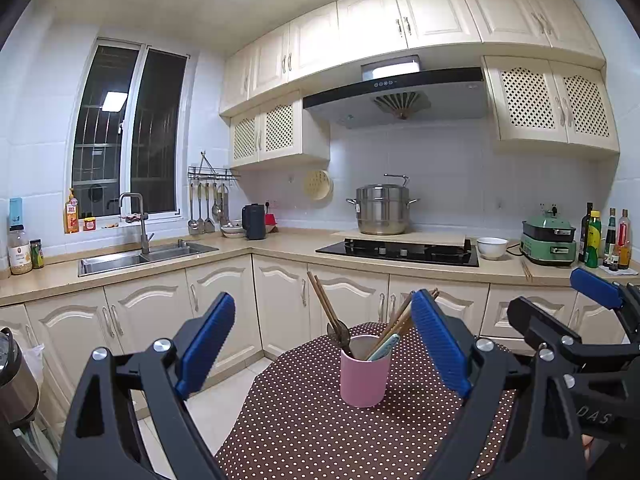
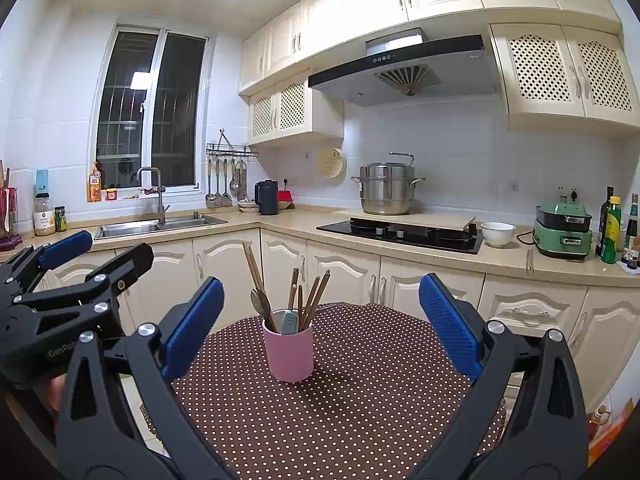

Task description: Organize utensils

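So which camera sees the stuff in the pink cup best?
The right wrist view. The pink cup stands clear between the open fingers, so the chopsticks, spoon and pale blue handle all show. In the left wrist view, the cup shows, but a blue finger pad covers some chopsticks.

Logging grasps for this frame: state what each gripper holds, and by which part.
Nothing is held. The left gripper and the right gripper are both open and empty, apart from the pink cup of utensils on the dotted tablecloth.
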`<state>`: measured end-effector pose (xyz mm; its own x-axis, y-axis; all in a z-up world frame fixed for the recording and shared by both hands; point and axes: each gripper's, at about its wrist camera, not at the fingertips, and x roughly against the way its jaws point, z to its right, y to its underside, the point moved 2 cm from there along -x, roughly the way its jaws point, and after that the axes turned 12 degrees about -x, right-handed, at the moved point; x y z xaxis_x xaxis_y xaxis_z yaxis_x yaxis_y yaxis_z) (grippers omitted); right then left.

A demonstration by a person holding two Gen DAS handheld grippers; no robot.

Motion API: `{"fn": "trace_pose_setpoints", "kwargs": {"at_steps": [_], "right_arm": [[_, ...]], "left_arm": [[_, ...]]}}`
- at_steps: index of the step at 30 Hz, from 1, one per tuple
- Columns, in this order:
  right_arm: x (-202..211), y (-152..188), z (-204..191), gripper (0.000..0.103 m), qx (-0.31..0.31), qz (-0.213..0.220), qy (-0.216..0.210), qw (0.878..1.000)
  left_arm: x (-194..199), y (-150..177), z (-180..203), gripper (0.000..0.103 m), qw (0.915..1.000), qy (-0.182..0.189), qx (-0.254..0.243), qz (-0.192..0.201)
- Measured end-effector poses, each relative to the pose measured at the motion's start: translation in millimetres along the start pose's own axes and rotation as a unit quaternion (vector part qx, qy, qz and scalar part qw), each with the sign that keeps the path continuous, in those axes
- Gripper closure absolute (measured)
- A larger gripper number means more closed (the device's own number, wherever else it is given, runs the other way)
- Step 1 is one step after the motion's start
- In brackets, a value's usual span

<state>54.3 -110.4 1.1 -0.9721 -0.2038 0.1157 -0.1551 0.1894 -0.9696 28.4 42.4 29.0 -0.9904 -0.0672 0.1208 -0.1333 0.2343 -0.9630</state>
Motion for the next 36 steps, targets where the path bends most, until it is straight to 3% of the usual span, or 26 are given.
{"fn": "trace_pose_setpoints", "kwargs": {"at_steps": [36], "right_arm": [[1.5,1.8,0.3,0.007,-0.009,-0.004,-0.003,1.0]], "left_arm": [[2.1,-0.6,0.8,0.015,1.0,-0.001,-0.003,0.002]]}}
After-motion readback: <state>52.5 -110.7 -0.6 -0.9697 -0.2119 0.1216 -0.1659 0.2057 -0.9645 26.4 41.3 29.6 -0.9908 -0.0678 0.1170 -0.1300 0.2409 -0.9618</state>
